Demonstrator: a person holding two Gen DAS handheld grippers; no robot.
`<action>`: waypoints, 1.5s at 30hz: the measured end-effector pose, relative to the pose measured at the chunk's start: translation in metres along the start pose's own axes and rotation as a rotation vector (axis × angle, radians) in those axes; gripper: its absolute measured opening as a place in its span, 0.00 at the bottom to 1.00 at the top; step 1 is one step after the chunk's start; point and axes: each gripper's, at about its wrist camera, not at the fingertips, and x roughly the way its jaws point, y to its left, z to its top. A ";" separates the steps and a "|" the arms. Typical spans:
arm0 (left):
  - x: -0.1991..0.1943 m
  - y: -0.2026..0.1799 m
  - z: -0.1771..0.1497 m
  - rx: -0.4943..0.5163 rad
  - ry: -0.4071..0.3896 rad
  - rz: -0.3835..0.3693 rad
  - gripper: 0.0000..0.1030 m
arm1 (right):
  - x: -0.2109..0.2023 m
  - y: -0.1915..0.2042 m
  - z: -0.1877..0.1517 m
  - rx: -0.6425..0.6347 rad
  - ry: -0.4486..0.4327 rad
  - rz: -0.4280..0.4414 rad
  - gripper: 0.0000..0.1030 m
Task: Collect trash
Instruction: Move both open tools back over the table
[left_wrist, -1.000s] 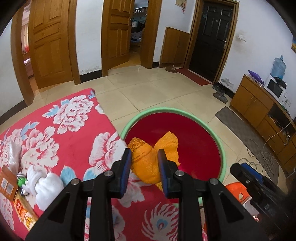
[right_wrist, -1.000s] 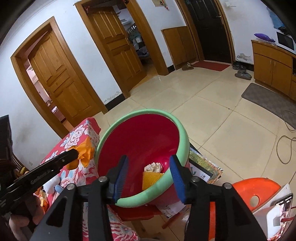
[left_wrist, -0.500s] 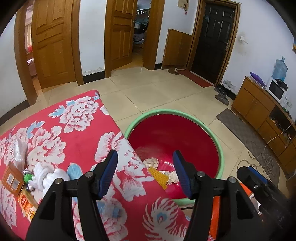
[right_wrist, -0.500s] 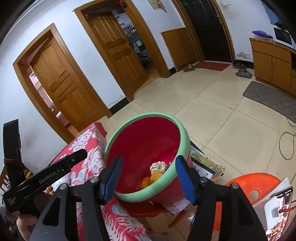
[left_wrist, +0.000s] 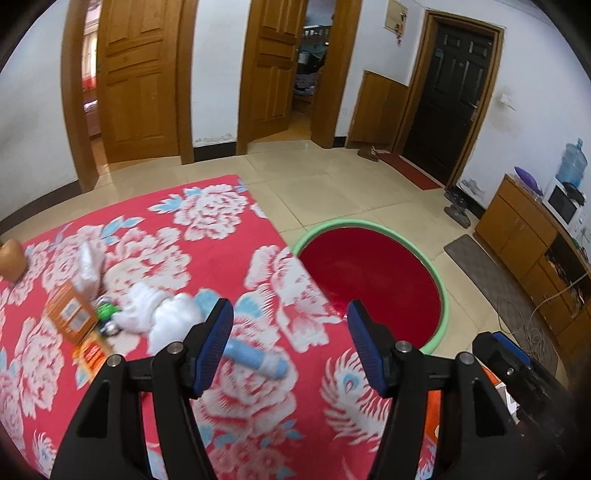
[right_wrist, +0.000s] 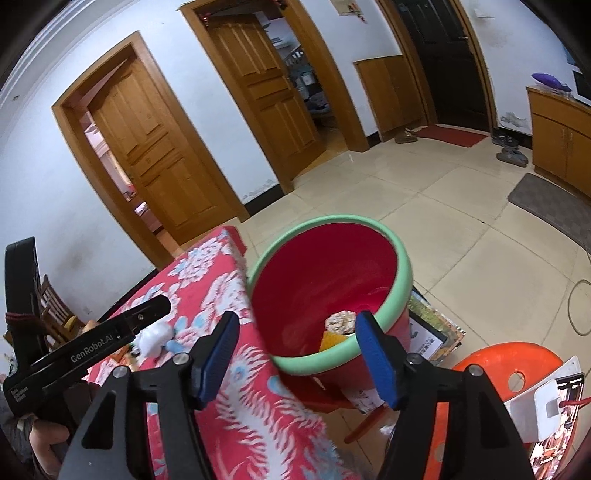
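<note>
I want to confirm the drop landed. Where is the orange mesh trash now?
In the right wrist view, the orange mesh trash lies at the bottom of the red bucket, beside a crumpled paper wad, just right of the floral-clothed table.

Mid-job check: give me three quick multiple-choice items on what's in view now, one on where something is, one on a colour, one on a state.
1. Where is the yellow net scrap?
A. on the tablecloth
B. inside the red bucket
C. on the floor

2. What colour is the bucket's rim?
A. green
B. blue
C. white

3. How do the left gripper's jaws stand?
A. clamped on the scrap
B. shut empty
C. open, nothing between them

Answers: 1 B, it lies at the bucket's bottom beside a crumpled wad. 2 A, pale green band. 3 C, pads apart above the floral tablecloth.
</note>
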 end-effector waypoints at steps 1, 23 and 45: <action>-0.004 0.004 -0.002 -0.008 -0.002 0.008 0.62 | -0.002 0.003 -0.001 -0.006 -0.001 0.003 0.67; -0.060 0.109 -0.049 -0.194 -0.008 0.188 0.62 | -0.008 0.055 -0.027 -0.094 0.048 0.081 0.67; -0.028 0.153 -0.055 -0.312 0.064 0.231 0.64 | 0.015 0.065 -0.042 -0.108 0.125 0.089 0.67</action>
